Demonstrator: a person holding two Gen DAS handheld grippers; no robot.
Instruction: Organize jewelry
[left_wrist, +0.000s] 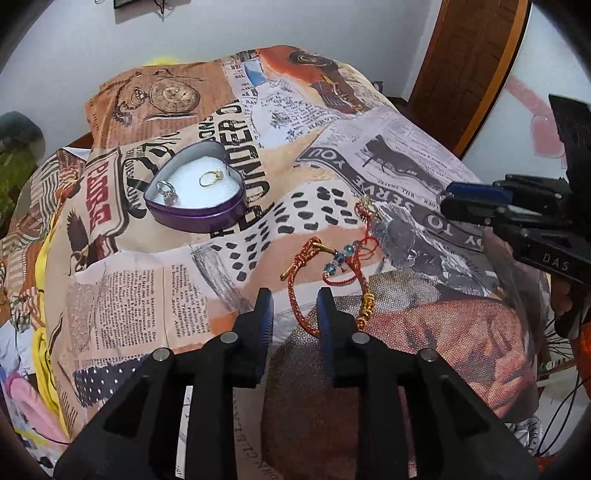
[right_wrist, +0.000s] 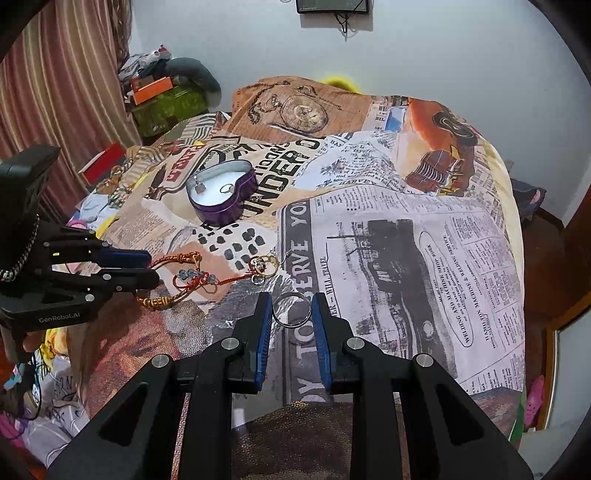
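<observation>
The right gripper (right_wrist: 291, 310) is clenched on a thin silver ring (right_wrist: 291, 309), which stands on edge between the blue pads above the newspaper-print bedspread (right_wrist: 406, 258). The ring is light, stiff and smooth, so it will likely slip or twist if the squeeze eases; holding it across its band, as now, looks the safest hold.

The left gripper (left_wrist: 294, 306) is released, its jaws a little apart with nothing between them, over a red woven cord bracelet with blue beads and gold fittings (left_wrist: 332, 266). That bracelet is soft and floppy and will probably drape and snag; the stiffer gold clasp end seems the better place to pinch.

The purple heart-shaped tin with white padding (left_wrist: 207, 218) lies further back on the bedspread, well apart from both grippers, and already holds a gold ring (left_wrist: 211, 178) and a silver ring (left_wrist: 165, 189).

A small tangle of gold and silver pieces (right_wrist: 263, 266) lies just beyond the held ring; how many items it holds, and whether they are linked to the bracelet's cord, is hard to make out. The bracelet's near end is cut off behind the left gripper's fingers.
</observation>
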